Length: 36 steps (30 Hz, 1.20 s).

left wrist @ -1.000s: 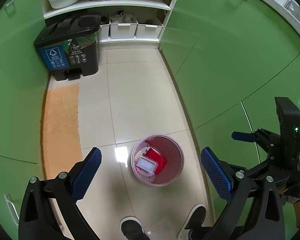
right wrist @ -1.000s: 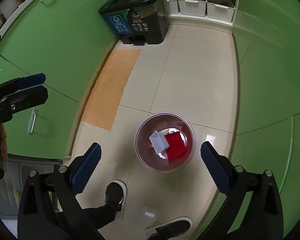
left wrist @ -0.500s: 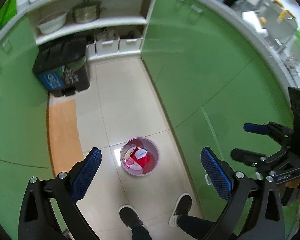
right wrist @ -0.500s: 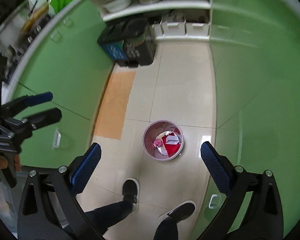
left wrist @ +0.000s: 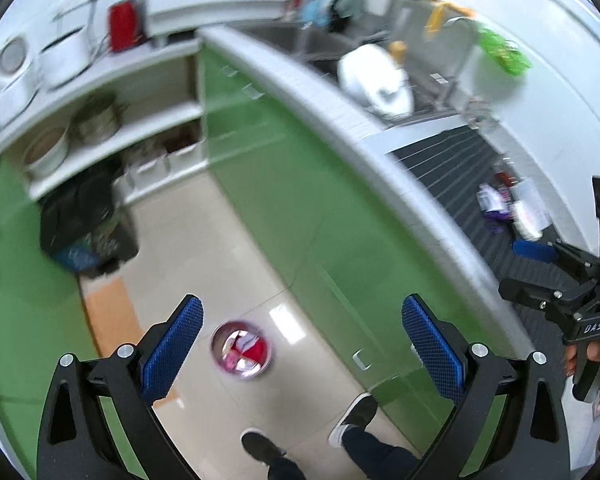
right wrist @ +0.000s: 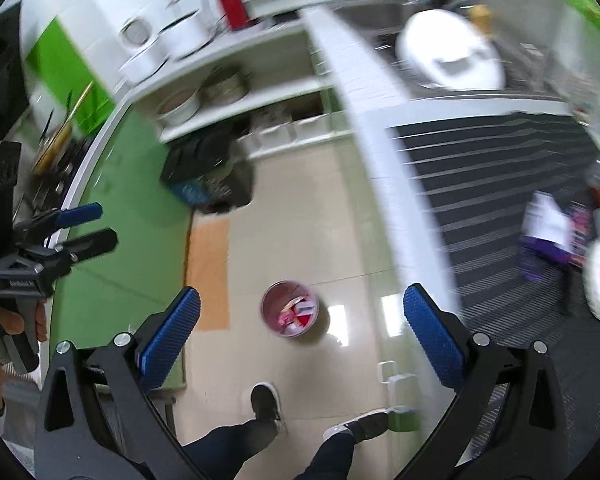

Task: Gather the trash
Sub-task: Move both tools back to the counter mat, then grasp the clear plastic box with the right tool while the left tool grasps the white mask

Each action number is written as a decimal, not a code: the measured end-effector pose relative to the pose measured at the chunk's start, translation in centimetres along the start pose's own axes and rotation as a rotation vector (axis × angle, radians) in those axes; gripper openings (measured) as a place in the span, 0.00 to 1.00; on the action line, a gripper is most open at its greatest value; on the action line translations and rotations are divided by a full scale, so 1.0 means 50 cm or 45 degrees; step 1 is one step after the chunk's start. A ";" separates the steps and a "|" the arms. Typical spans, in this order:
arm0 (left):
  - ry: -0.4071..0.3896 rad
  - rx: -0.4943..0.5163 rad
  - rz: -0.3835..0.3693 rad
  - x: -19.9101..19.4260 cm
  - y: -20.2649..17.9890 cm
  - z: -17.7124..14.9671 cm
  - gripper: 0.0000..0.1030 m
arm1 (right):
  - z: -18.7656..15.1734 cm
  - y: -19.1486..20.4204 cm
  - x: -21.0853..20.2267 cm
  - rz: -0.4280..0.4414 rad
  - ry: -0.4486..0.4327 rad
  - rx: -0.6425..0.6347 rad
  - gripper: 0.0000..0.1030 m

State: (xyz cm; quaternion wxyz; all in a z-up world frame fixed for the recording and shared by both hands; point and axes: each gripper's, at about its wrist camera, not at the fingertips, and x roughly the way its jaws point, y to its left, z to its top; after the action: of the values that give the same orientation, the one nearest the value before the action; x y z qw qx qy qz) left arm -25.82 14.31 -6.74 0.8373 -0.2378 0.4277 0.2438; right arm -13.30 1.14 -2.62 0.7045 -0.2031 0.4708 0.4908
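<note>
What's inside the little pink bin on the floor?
The pink bin holds trash: something red, white paper-like pieces and a pink scrap. The picture is blurry, so exact items are unclear, and whatever lies underneath the pile is covered.

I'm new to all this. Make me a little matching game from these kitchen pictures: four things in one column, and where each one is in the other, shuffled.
Things:
1. pink bin
2. red kettle
3. orange mat
4. paper scraps

Places:
a. on the striped counter mat
b. on the floor along the green cabinets
c. on the tile floor, in front of the person's shoes
d. on the white top above the open shelves

Pairs: 1-c, 2-d, 3-b, 4-a
</note>
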 end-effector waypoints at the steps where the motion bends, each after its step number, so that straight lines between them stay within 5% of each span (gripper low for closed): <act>1: -0.014 0.030 -0.021 -0.004 -0.031 0.019 0.93 | -0.005 -0.022 -0.021 -0.019 -0.015 0.027 0.97; 10: -0.060 0.230 -0.177 0.009 -0.263 0.106 0.93 | -0.057 -0.257 -0.200 -0.214 -0.167 0.261 0.97; 16: -0.044 0.324 -0.229 0.057 -0.408 0.130 0.93 | -0.085 -0.382 -0.242 -0.282 -0.175 0.313 0.97; 26: 0.037 0.436 -0.261 0.148 -0.535 0.172 0.93 | -0.072 -0.489 -0.230 -0.285 -0.172 0.361 0.97; 36: 0.126 0.499 -0.290 0.258 -0.575 0.226 0.93 | -0.011 -0.551 -0.108 -0.268 -0.047 0.356 0.97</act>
State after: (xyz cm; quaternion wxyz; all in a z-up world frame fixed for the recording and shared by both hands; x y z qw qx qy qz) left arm 5.20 1.75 -6.12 0.8677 -0.1291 0.4777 0.0479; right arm 10.35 -13.97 -3.06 0.7818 -0.1423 0.4975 0.3479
